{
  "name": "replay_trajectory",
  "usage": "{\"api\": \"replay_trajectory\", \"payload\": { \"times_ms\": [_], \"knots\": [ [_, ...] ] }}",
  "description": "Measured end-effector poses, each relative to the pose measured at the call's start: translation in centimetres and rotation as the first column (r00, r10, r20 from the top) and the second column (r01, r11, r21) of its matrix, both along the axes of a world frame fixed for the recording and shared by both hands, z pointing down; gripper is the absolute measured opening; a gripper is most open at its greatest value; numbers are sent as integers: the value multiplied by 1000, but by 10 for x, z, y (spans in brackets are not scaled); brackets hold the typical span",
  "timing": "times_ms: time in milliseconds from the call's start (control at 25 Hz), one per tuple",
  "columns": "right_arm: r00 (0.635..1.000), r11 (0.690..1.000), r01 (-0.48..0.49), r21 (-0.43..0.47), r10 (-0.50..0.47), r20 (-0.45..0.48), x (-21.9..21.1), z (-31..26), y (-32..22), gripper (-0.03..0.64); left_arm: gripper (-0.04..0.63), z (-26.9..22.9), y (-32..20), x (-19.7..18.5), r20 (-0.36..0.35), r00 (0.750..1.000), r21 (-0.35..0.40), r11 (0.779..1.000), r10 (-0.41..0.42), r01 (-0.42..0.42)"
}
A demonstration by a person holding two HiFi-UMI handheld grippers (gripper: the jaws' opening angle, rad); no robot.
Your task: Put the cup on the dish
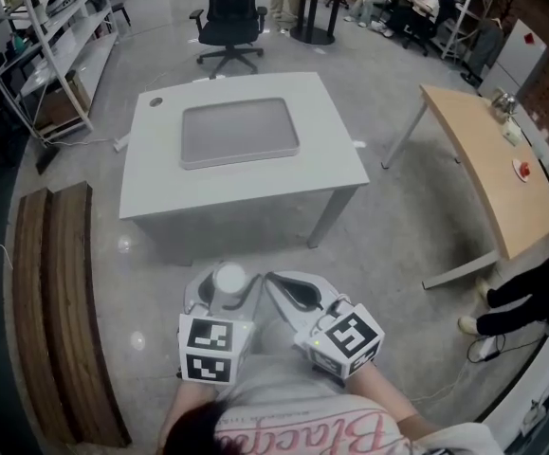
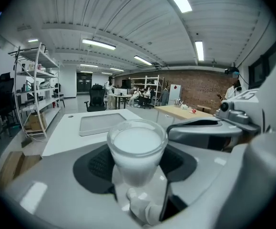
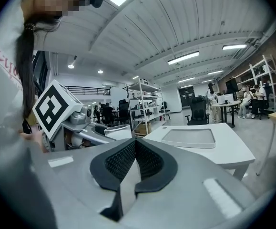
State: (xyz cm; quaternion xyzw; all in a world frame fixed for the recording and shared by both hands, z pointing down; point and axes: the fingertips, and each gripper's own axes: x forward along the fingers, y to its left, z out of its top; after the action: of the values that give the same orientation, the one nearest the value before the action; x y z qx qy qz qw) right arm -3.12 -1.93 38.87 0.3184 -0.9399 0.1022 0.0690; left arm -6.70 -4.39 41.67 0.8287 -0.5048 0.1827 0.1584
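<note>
Currently, left gripper [image 1: 219,303]: jaws spread wide, clamped on either side of the cup [image 2: 137,149].
cup: white, translucent, upright between the left pads, held over the floor well short of the white table [image 1: 336,164].
tray [image 1: 239,131]: grey, lying flat at the middle of the table.
right gripper [image 3: 134,147]: jaws pressed together with nothing between them, just beside the left gripper.
</note>
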Motion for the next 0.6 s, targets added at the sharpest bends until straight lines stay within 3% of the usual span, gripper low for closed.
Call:
{"api": "replay_trajectory", "payload": {
  "times_ms": [600],
  "knots": [
    [1000,1000,30,0,-30,8,-7,-4,-136,2,258,-6,-132,-9,5,998,19,998,-60,60]
  ]
}}
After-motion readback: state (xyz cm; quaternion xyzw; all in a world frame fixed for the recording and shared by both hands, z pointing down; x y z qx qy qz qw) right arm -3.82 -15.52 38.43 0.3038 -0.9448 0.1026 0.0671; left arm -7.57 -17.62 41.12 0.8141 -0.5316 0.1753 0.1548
